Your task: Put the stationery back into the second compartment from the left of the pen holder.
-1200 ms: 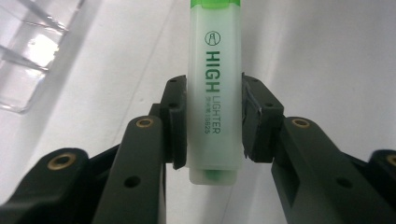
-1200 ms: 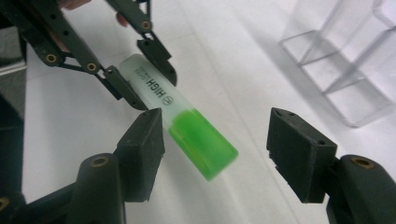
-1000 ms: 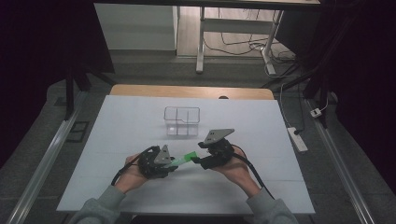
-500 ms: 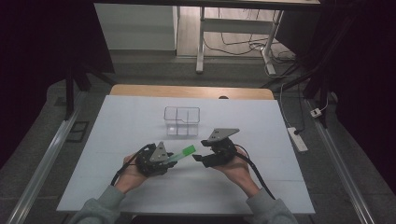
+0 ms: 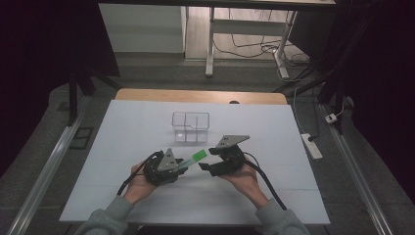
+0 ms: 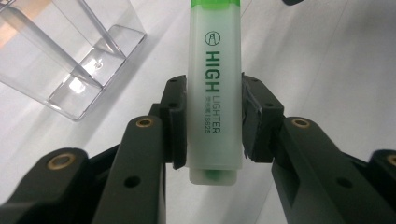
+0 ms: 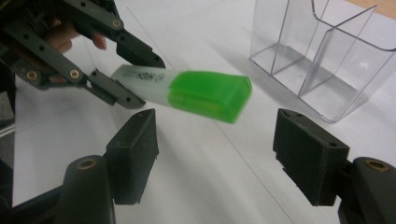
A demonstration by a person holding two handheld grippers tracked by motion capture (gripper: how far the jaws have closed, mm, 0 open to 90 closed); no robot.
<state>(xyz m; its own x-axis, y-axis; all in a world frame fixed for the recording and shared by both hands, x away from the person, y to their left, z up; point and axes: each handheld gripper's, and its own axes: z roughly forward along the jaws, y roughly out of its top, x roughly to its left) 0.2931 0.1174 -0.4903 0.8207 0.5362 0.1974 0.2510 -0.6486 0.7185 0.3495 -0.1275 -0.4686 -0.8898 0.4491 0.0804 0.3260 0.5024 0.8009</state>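
Note:
A green highlighter (image 6: 215,93) with a pale barrel and a bright green cap (image 7: 208,95) is clamped at its rear end in my left gripper (image 6: 212,121), which is shut on the barrel. In the high view the highlighter (image 5: 194,157) points up and right from the left gripper (image 5: 182,165) toward my right gripper (image 5: 203,166). The right gripper (image 7: 215,144) is open; its jaws have just been opening. The cap hangs just beyond the pads, touching neither. The left gripper (image 7: 137,77) shows at upper left in the right gripper view.
A clear plastic two-compartment box (image 5: 191,127) stands empty on the white tabletop (image 5: 137,122), just beyond both grippers; it appears again as the box (image 7: 327,60) and the box (image 6: 70,60). A power strip (image 5: 311,146) lies on the floor to the right.
The right gripper's jaws stand wider and clear of the cap, which they were close around before. The highlighter's capped end has tilted slightly farther up the table. Both hands stay put.

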